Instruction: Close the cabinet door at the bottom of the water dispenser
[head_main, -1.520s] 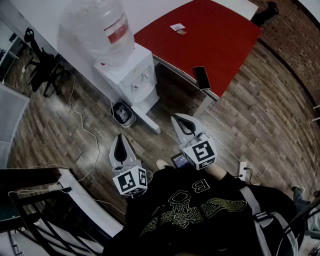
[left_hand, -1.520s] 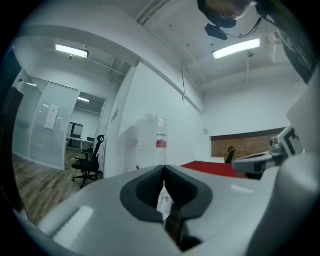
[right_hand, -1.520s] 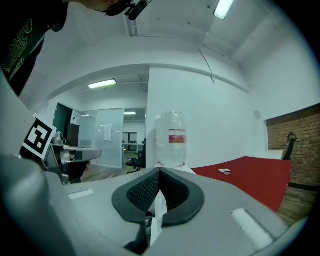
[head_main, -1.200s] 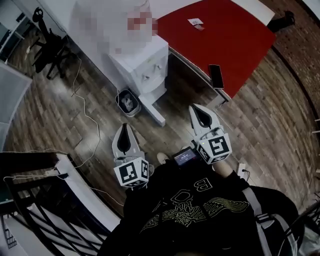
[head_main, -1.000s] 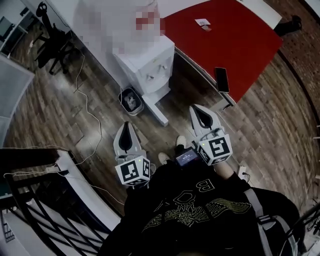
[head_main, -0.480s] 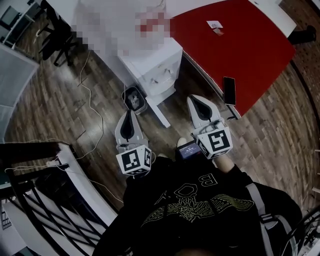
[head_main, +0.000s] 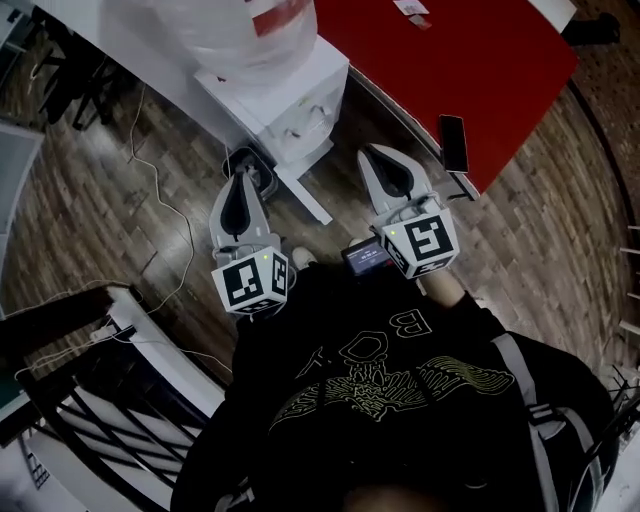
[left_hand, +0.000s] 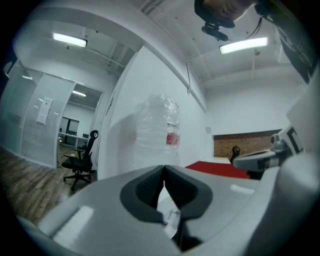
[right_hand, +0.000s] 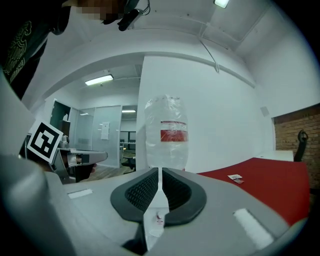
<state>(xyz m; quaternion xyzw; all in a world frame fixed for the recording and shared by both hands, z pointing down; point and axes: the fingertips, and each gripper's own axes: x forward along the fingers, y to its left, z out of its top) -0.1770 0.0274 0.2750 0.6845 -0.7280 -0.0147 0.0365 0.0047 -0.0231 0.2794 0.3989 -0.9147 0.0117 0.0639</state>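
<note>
The white water dispenser (head_main: 285, 105) with its clear bottle (right_hand: 167, 132) stands straight ahead. Its bottom cabinet door (head_main: 305, 200) stands open, seen from above as a thin white strip that juts toward me between the grippers. My left gripper (head_main: 243, 172) is left of the door, level, shut with nothing in it; its pads meet in the left gripper view (left_hand: 163, 167). My right gripper (head_main: 383, 155) is right of the door. Its jaws are opening by a narrow slit (right_hand: 160, 170) with nothing between them. Neither gripper touches the door.
A red table (head_main: 450, 60) with a phone (head_main: 455, 143) near its edge stands to the right of the dispenser. A small bin (head_main: 262, 172) sits by the dispenser's foot, partly under my left gripper. Cables (head_main: 150, 180) trail over the wood floor. A dark railing (head_main: 100, 400) is at lower left.
Both grippers have moved forward toward the dispenser, which now lies closer in the head view. The left gripper now overlaps the bin.
</note>
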